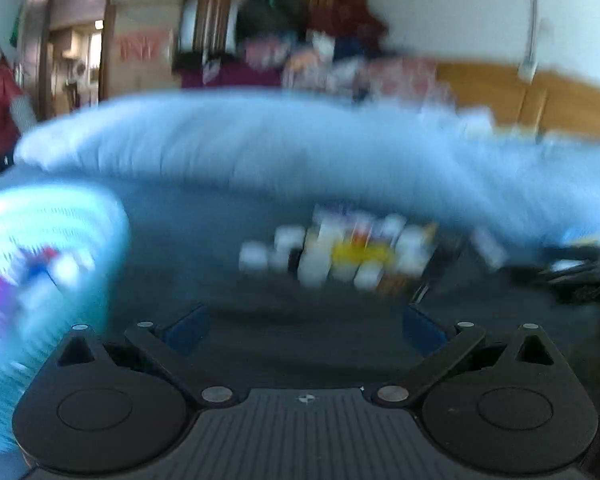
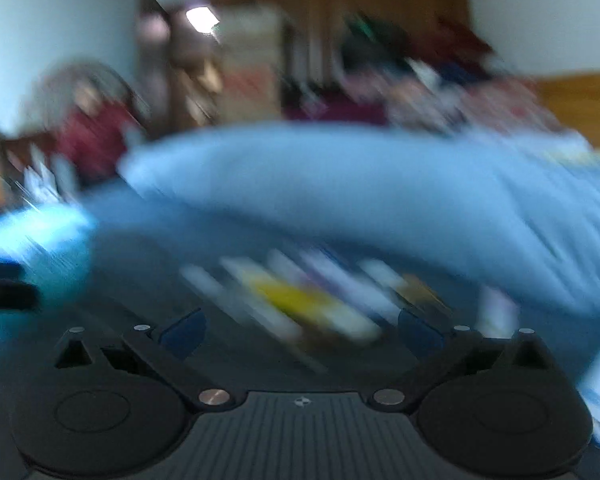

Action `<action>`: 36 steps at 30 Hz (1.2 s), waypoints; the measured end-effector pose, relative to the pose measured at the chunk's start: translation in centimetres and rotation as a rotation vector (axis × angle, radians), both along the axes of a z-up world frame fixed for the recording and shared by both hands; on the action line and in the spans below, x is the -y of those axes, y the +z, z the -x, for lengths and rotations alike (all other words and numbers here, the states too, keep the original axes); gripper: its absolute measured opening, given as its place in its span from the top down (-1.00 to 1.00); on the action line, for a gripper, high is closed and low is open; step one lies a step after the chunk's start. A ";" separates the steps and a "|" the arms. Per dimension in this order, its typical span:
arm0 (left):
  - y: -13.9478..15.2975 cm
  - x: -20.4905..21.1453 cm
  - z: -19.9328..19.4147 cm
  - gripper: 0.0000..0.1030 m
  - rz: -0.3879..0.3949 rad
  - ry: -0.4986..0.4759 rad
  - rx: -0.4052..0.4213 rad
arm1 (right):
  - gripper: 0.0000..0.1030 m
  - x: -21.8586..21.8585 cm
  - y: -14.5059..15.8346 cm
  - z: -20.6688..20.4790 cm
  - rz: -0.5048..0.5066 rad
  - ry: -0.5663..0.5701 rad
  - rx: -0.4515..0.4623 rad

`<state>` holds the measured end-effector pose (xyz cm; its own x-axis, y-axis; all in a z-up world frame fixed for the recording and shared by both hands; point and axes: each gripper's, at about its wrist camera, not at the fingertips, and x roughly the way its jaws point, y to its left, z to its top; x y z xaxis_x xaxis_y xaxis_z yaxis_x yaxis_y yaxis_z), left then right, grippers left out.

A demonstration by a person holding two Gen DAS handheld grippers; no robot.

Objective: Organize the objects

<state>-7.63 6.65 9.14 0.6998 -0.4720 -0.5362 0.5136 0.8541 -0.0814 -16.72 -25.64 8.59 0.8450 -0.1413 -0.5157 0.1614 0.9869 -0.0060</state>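
Everything's looking blurry here, but the duvet (image 1: 260, 140) is showing pale blue, the sheet (image 1: 204, 240) is reading dark blue, the basket (image 1: 40, 240) is glowing turquoise, and the bottles (image 1: 332, 256) are looking white with one yellow.

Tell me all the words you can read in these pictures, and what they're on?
None can be read.
Red marks on the cardboard box: too blurred.
Labels on the small bottles and boxes: too blurred.
Items in the turquoise basket: too blurred.
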 end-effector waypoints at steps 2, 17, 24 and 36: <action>-3.0 0.2 -2.7 -1.00 -0.040 0.047 -0.046 | -0.97 4.5 -3.2 0.1 -0.001 -0.095 -0.091; -7.9 -0.1 -8.7 -1.00 -0.142 0.123 -0.071 | -1.00 9.6 -10.0 1.3 -0.001 -0.195 -0.132; -7.9 0.2 -9.0 -1.00 -0.135 0.123 -0.064 | -1.00 9.6 -9.8 1.3 -0.002 -0.195 -0.132; -7.8 -0.8 -9.2 -1.00 -0.050 0.119 -0.078 | -1.00 10.6 -8.3 0.1 -0.004 -0.195 -0.137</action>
<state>1.58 7.49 1.32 0.7043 -0.3592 -0.6123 0.4020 0.9127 -0.0731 -16.84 -36.20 0.26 0.7238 -0.2926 -0.6249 0.3471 0.9371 -0.0367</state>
